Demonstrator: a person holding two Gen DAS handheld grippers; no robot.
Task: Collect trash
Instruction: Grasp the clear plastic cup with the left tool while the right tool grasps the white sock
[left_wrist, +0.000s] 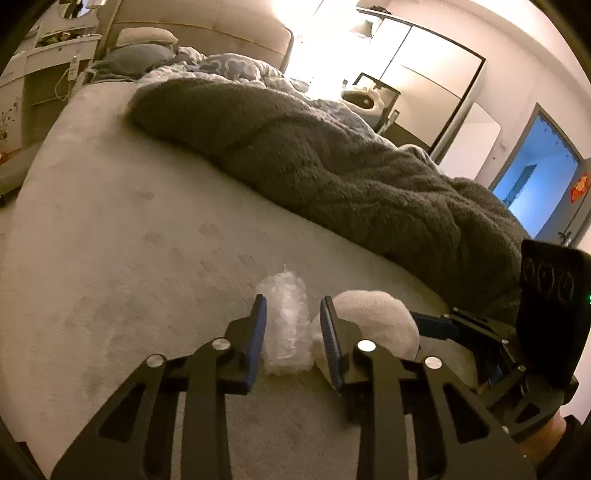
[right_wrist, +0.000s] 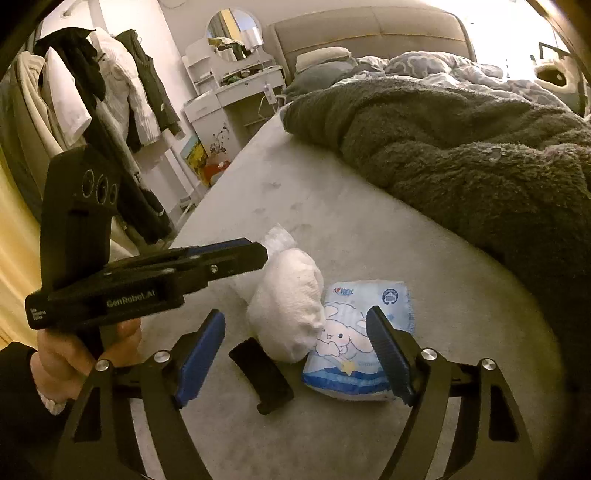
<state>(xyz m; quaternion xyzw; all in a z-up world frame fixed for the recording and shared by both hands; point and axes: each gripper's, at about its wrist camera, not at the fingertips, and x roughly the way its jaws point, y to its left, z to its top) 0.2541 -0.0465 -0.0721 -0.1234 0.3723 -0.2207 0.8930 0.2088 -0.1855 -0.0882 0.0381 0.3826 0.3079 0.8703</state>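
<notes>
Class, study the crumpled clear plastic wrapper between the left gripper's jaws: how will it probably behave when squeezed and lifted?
The crumpled clear plastic wrapper looks thin and creased, so it will likely crush rather than resist. It probably weighs very little. Its glossy film may slip against the left gripper, whose jaws stand open around it.

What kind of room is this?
A bedroom, lived in. An unmade bed with a grey blanket fills the view, a vanity with a round mirror stands beside the headboard, and clothes hang on a rack.
</notes>
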